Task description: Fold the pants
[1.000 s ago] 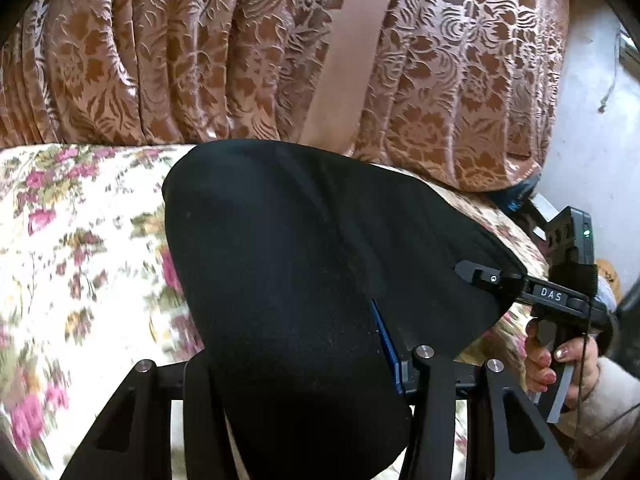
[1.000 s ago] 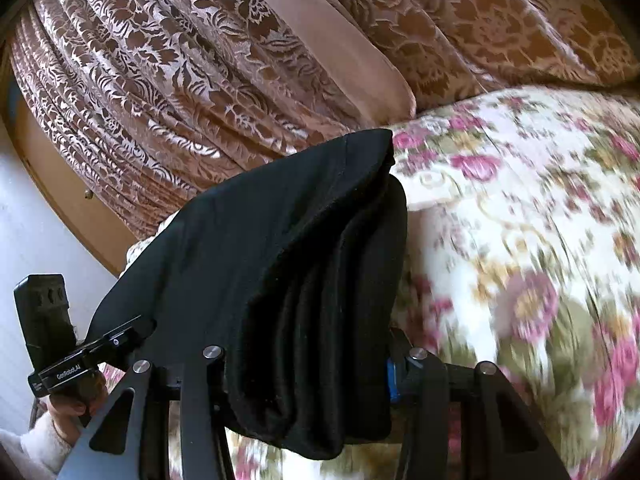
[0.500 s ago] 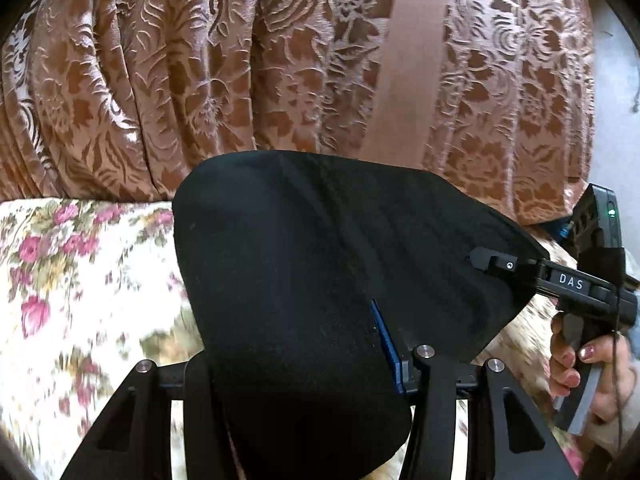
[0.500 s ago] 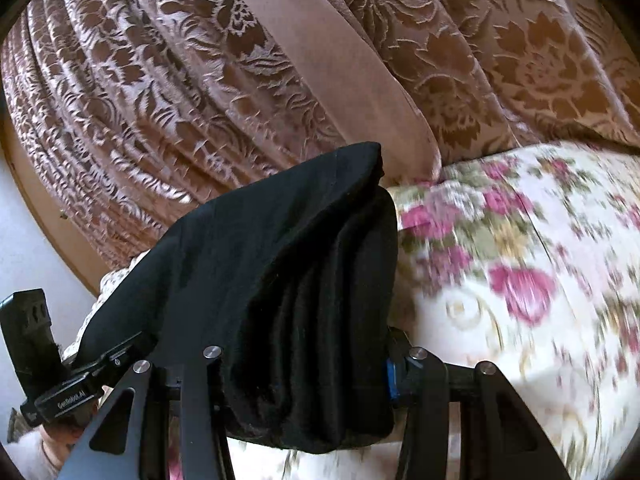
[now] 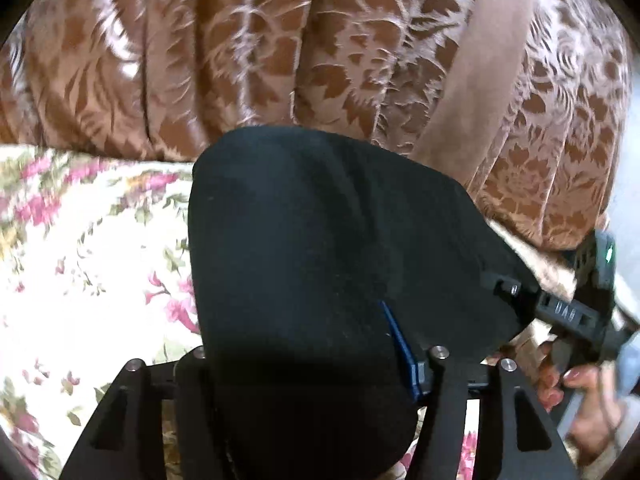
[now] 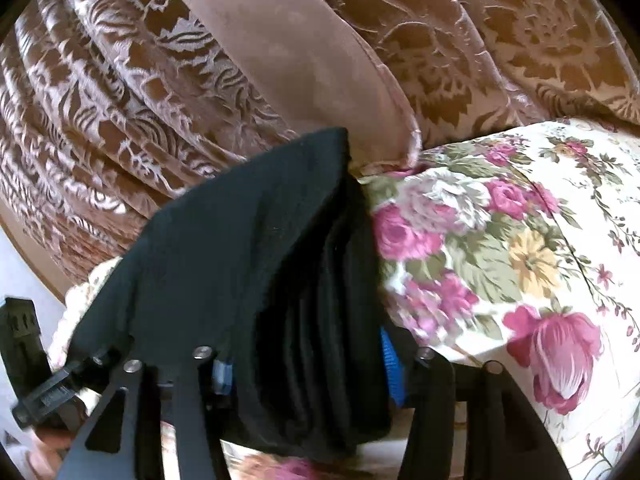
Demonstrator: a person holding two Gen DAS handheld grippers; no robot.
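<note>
The black pants [image 5: 320, 248] are folded into a thick stack and held up between both grippers above the floral bedspread [image 5: 80, 264]. My left gripper [image 5: 308, 376] is shut on one end of the pants; the cloth hides its fingertips. My right gripper [image 6: 304, 372] is shut on the other end, where the stacked folded layers of the pants [image 6: 280, 264] show edge-on. The right gripper also shows in the left wrist view [image 5: 560, 312], clamped on the far corner. The left gripper shows at the lower left of the right wrist view [image 6: 48, 392].
A brown floral curtain [image 5: 280, 48] with a plain tan tie band [image 5: 472, 72] hangs close behind the bed. The floral bedspread [image 6: 520, 240] spreads to the right in the right wrist view. A pale wall [image 5: 628, 216] is at the far right.
Both grippers have carried the folded pants forward toward the curtain, which now fills more of both views. The grip on the pants is unchanged.
</note>
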